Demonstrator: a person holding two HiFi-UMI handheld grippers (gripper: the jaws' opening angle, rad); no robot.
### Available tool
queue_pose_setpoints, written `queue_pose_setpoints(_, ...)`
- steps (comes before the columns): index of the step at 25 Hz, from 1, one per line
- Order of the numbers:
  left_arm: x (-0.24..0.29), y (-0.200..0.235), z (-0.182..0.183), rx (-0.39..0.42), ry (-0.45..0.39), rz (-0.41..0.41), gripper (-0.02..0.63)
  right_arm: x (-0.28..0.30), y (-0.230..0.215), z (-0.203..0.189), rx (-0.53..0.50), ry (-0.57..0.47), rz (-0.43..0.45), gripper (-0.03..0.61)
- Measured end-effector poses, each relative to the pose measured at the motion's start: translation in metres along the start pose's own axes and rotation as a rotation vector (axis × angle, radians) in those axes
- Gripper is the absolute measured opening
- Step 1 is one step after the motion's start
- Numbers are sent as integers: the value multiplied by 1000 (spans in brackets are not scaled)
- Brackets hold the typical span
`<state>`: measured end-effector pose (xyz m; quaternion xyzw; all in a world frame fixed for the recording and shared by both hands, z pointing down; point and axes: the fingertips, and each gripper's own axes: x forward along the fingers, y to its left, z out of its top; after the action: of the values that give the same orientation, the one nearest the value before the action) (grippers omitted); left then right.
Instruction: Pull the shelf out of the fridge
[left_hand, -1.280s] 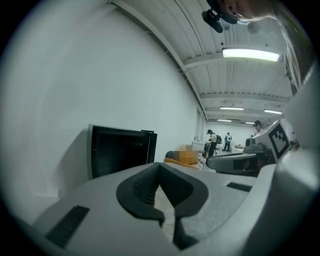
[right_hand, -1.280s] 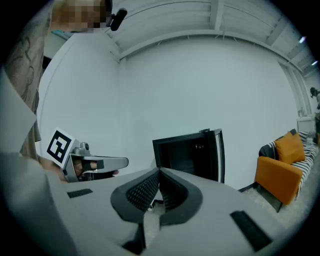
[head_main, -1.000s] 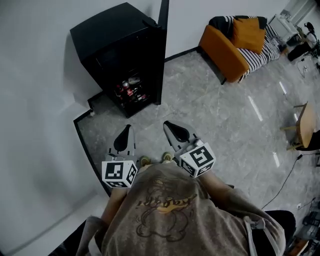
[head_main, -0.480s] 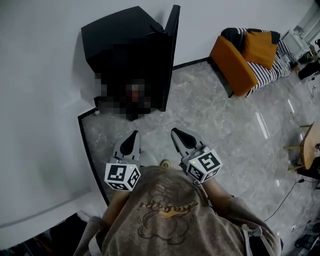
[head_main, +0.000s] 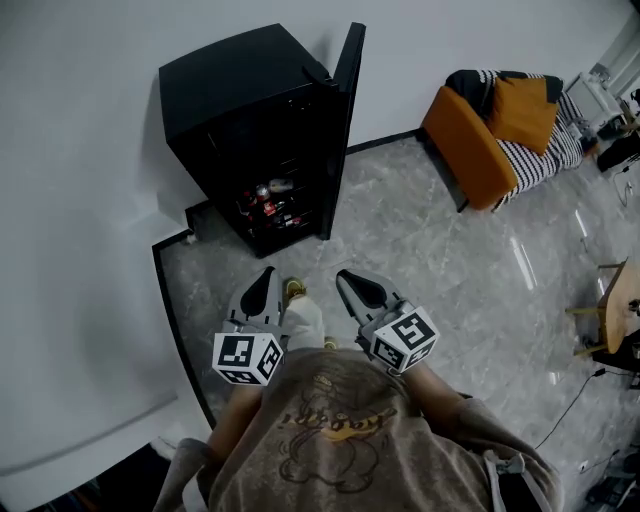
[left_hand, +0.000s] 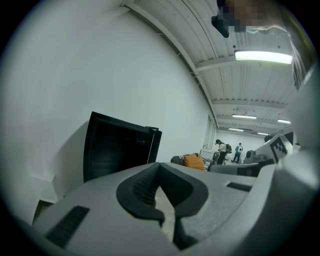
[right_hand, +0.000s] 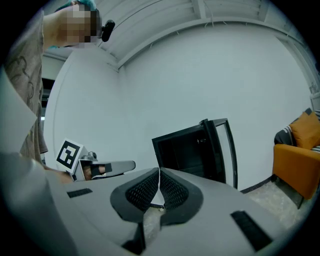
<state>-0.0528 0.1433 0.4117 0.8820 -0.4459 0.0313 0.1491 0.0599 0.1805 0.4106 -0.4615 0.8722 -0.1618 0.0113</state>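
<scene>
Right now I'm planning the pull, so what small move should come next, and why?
Probably step closer to the fridge. Its door already stands open, but the left gripper and right gripper are both shut, empty and well short of it, so no shelf is within reach yet.

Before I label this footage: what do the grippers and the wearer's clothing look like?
Left gripper and right gripper: pale grey tapered shells, black ribbed pads, each with a white cube bearing black square markers. T-shirt: brownish, with a printed graphic.
</scene>
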Motion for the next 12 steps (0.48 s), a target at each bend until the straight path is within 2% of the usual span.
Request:
queue_pose_setpoints(7, 43, 26, 3, -39, 24, -1, 3, 46, -21, 6, 46, 23, 54, 23)
queue_pose_setpoints(12, 74, 50, 13, -93, 15, 1, 3, 84, -47, 11, 125, 45, 56, 23)
